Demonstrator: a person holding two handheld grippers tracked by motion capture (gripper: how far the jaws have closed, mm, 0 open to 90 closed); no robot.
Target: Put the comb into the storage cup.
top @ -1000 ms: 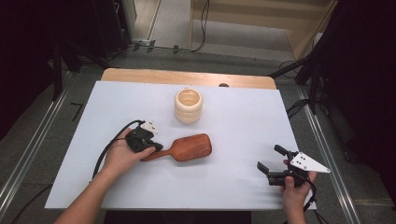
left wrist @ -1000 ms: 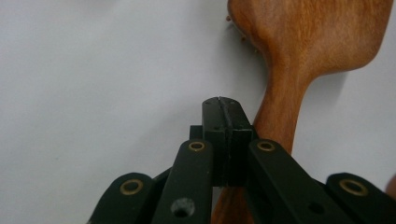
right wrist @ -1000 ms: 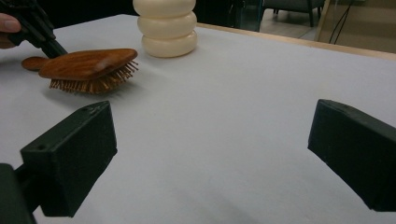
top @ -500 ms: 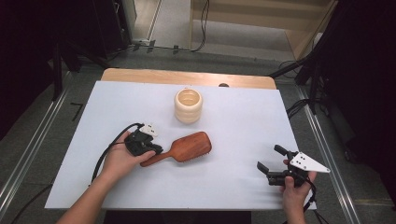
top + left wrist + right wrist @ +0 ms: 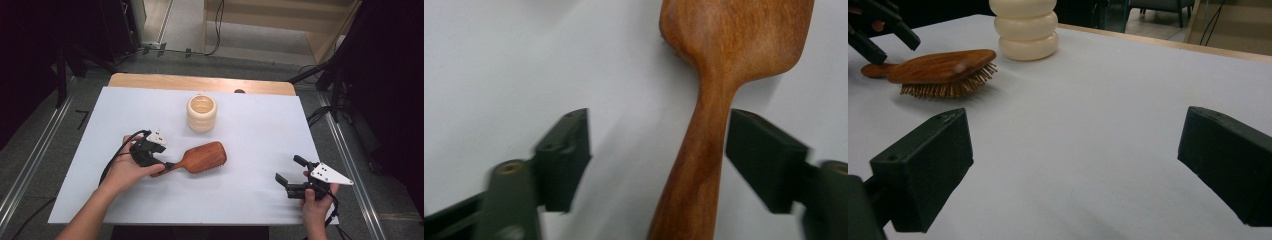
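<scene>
Now left tongs (image 5: 656, 150) have just been opening, brush handle (image 5: 694, 170) loose between; w/ a bump it slides. Right tongs (image 5: 1073, 170) wide open, empty.

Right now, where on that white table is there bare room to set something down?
Bare: the wide stretch between the hairbrush and the right gripper, and the far corners beside the cream cup. Crowded: the left gripper, its jaws just opened, around the brush handle.

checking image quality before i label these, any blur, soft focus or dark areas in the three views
Left gripper view: the left gripper's jaws are smeared by motion blur, having just been opening around the hairbrush handle. Right gripper view: near jaws soft, hairbrush sharper. High view: table evenly lit, surroundings dark.
</scene>
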